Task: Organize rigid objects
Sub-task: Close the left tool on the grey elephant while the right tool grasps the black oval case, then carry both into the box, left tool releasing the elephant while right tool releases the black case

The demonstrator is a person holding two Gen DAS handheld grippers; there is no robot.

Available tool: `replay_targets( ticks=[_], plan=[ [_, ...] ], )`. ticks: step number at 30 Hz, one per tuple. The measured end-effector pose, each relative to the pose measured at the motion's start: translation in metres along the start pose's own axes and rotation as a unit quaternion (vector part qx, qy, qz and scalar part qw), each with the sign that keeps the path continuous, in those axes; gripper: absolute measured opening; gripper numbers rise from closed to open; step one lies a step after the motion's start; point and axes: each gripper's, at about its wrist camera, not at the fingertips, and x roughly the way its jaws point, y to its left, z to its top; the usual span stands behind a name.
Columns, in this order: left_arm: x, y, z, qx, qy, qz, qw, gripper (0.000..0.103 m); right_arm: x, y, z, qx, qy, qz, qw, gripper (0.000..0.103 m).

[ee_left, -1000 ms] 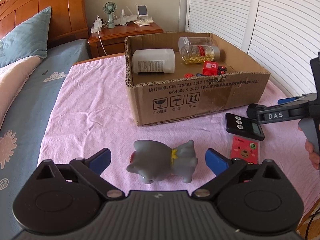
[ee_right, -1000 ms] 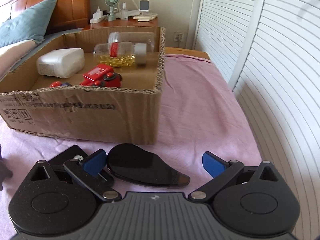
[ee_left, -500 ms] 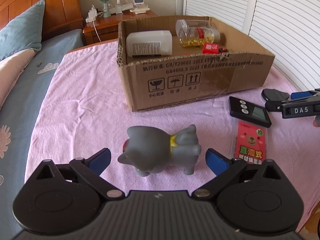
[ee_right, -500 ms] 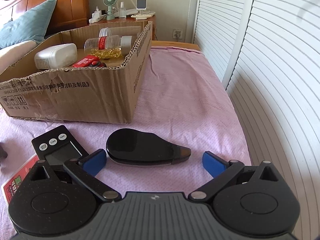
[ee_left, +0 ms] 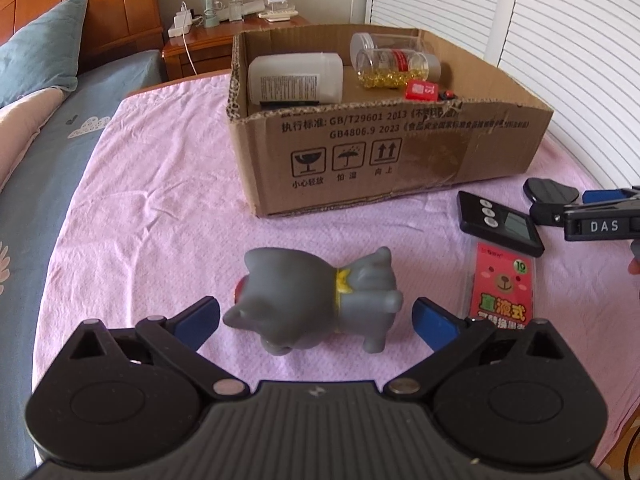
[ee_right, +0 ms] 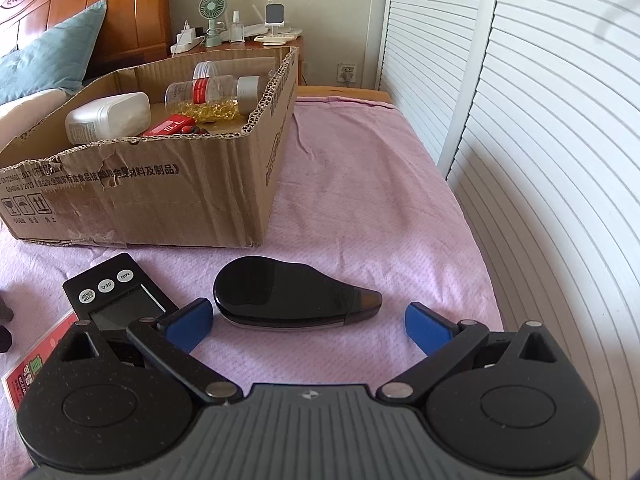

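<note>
Red toy (ee_left: 420, 90) half-hidden behind box wall (ee_left: 400, 148)

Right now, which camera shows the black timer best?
The right wrist view: the timer lies close, button labels readable, one corner behind the right gripper. The left wrist view shows it whole but smaller.

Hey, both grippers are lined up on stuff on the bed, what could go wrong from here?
The grey toy is rounded and lies sideways between the open left gripper fingers, so it may squirt out when squeezed. The glossy black case in front of the right gripper is low and tapered, so the fingers may slide off or snag the pink sheet.
</note>
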Motion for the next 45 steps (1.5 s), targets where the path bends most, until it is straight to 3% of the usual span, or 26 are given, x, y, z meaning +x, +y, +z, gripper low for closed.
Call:
replay_targets(
  ticks=[15,20,26,45],
  plan=[
    [-0.006,0.005,0.009,-0.022,-0.019,-0.009,0.9995,0.094,0.007,0.009,0.009,0.015,0.0,-0.012,1.0,0.103],
    [-0.005,0.005,0.009,-0.013,-0.019,-0.009,0.9997,0.091,0.005,0.011,0.01,0.011,-0.001,-0.012,1.0,0.096],
    [-0.001,0.006,0.012,-0.013,-0.009,-0.018,0.9997,0.074,0.005,0.01,0.012,0.012,0.001,-0.011,1.0,0.093],
    [-0.026,0.013,0.027,0.004,0.005,-0.06,0.9981,0.072,-0.036,0.001,0.022,-0.039,-0.008,0.027,0.999,0.093]
  ],
)
